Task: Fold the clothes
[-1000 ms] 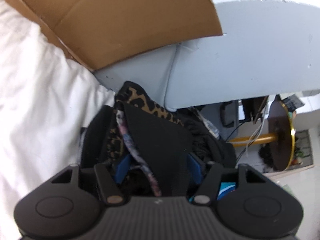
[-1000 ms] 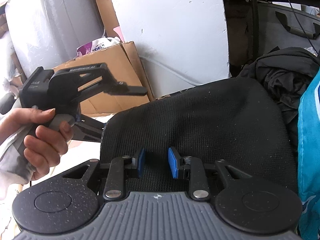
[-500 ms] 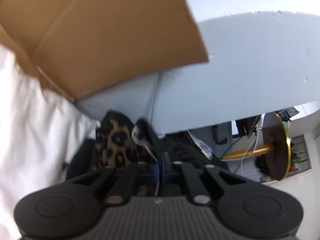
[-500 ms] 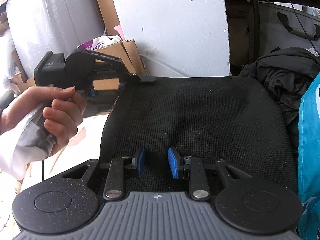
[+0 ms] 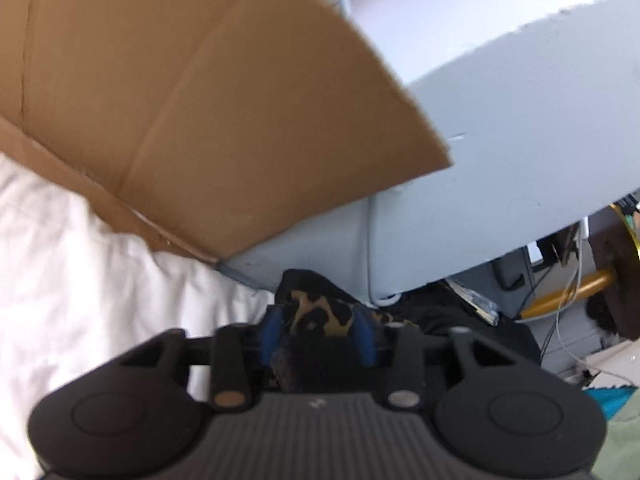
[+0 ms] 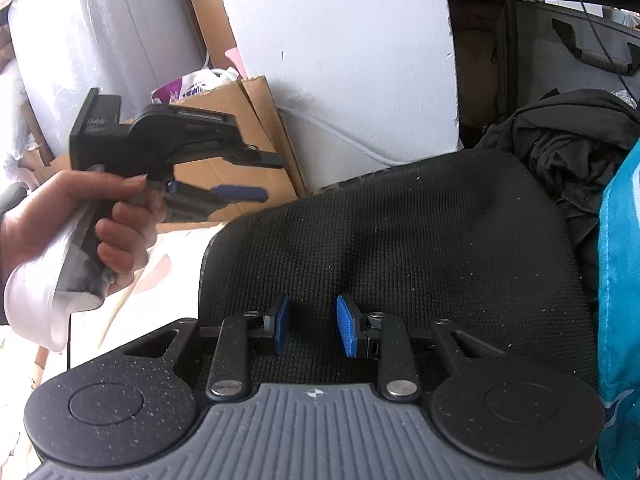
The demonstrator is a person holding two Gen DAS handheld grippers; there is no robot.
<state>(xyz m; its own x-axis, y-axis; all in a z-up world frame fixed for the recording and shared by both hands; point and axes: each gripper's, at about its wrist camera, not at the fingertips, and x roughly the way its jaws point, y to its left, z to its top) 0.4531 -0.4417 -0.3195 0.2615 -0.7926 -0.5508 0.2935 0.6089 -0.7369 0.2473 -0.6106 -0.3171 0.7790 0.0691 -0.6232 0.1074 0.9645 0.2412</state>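
Your left gripper (image 5: 318, 330) points at the foot of a pale grey wall (image 5: 500, 152), and its jaws are opening. A leopard-print garment (image 5: 320, 314) shows between the two blue pads (image 5: 270, 328), along with some dark fabric; the picture is blurred, so you cannot tell whether the pads touch the cloth. From the right wrist camera, your left gripper (image 6: 256, 178) appears from the side, held in your left hand (image 6: 80, 216), jaws parted and nothing visibly pinched between them, hovering just off the left edge of the black mesh garment (image 6: 400, 248).

A brown cardboard flap (image 5: 192, 112) leans against the wall above the left gripper, and white bedding (image 5: 80, 280) spreads to its left.

Your right gripper (image 6: 310, 330) sits low over the black mesh garment, which lies spread flat and fills the middle of that view. Its blue pads stand partly apart, with the mesh beneath the gap; whether they bear on the cloth you cannot tell.

A crumpled dark grey garment (image 6: 568, 148) lies heaped at the mesh garment's far right corner, and a turquoise cloth (image 6: 620, 280) borders its right edge. A cardboard box (image 6: 240, 152) stands against the white wall behind the left gripper.
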